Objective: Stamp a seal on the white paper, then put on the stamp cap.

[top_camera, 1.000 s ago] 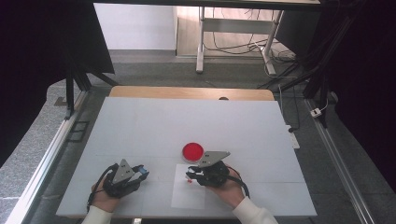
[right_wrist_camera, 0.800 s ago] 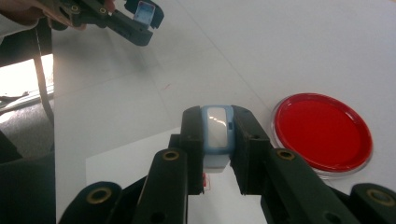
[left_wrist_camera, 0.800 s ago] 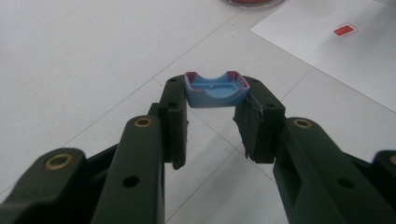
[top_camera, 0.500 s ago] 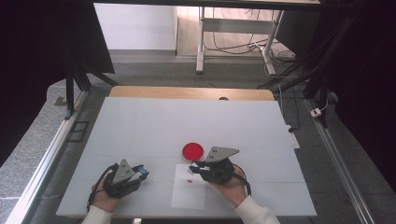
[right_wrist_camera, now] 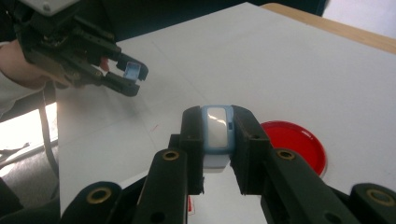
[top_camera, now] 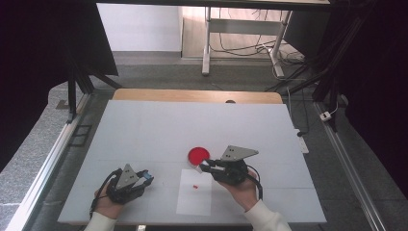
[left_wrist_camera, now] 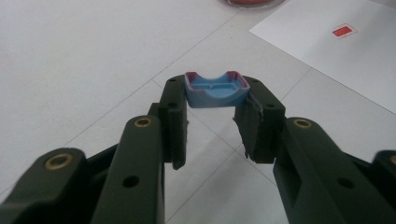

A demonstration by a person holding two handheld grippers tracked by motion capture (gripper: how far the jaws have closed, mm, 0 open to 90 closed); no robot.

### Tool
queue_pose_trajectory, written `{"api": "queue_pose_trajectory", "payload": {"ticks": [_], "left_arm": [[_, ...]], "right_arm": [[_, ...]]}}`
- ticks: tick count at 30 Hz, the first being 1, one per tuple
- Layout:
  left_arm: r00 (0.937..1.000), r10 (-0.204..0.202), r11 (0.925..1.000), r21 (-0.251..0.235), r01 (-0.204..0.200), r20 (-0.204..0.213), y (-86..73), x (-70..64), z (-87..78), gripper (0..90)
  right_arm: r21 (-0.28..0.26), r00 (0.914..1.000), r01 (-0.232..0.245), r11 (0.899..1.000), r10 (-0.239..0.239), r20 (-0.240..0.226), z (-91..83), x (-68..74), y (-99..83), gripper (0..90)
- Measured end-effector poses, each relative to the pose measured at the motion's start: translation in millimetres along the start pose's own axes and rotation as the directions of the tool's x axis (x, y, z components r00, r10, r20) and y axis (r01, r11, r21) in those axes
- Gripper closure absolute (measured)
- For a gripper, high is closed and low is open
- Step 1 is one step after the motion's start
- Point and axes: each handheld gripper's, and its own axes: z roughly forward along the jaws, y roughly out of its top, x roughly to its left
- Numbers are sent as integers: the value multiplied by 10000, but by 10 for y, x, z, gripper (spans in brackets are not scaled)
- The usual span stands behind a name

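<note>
High view, lower left: my left gripper (top_camera: pixel 144 177) has its jaws clenched on a blue cap (left_wrist_camera: pixel 215 88). Right of it lies a white sheet (top_camera: pixel 195 199) on the desk (top_camera: pixel 144 130). Lower centre, my right gripper (top_camera: pixel 204 167) grips a blue block (right_wrist_camera: pixel 217 130) beside the red dish (top_camera: pixel 197 155).

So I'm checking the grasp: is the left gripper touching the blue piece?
Touching. The left gripper view shows the left gripper with both jaws pressed against the sides of the blue piece, no gap on either side.
</note>
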Motion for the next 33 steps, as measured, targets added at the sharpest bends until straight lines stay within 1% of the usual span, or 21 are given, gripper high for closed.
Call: {"api": "queue_pose_trajectory", "payload": {"ticks": [3, 8, 19, 28, 33], "left_arm": [[10000, 13, 10000, 11, -13, -12, 2, -2, 1, 641], [10000, 13, 10000, 8, -13, -8, 2, -1, 4, 641], [10000, 20, 10000, -46, -20, 7, 17, -16, 7, 641], [9998, 207, 9997, -131, -206, 80, 67, -75, 43, 641], [9994, 315, 9995, -82, -314, 132, 80, -90, 52, 640]], "right_arm": [[-192, 9999, -137, 9997, 138, 50, -43, -20, 16, 751], [-400, 9997, -204, 9990, 210, 160, -87, -41, 36, 751], [-458, 9996, -253, 9986, 260, 141, -87, -37, 39, 751], [-400, 9995, -300, 9988, 301, 37, -65, -23, 36, 751], [-344, 9997, -258, 9991, 259, 19, -53, -13, 32, 751]]}}
